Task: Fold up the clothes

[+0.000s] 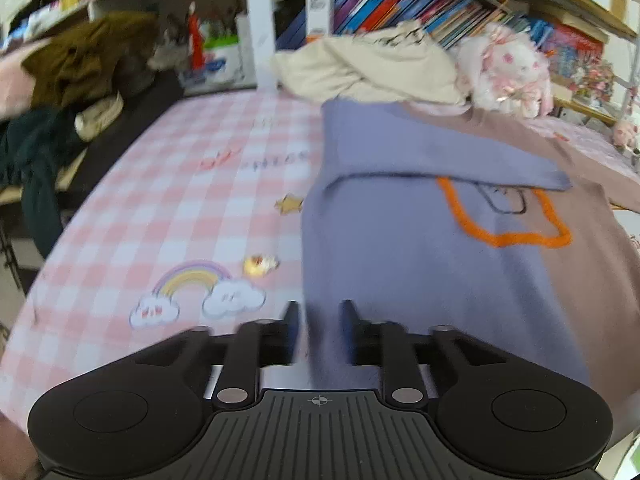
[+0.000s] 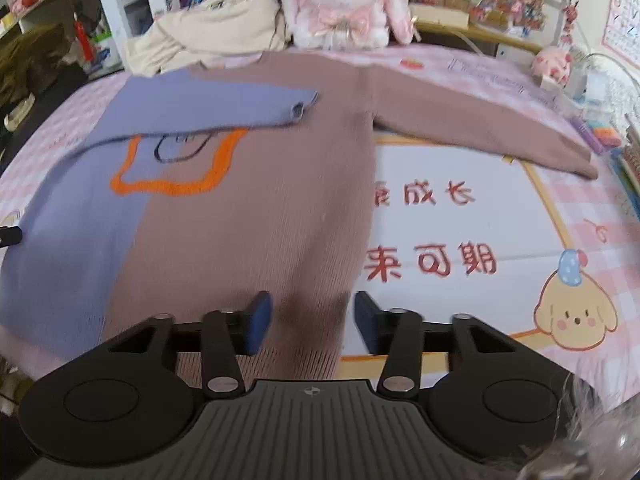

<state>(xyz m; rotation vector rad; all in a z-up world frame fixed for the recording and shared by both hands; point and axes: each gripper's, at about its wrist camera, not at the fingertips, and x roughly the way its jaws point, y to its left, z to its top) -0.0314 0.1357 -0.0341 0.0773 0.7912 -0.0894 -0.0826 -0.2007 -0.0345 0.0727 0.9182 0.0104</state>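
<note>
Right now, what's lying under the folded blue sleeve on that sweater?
The blue sleeve lies across the sweater chest, covering the top of the orange outline and a dark line drawing. The rest of the drawing underneath is hidden.

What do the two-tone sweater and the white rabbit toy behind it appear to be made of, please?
The sweater looks like knitted yarn, matte: fine vertical ribs show in the brown half, and the orange outline looks fuzzy. The rabbit toy looks like long-pile plush, with a fluffy surface; its ribbons seem shiny, perhaps satin.
</note>
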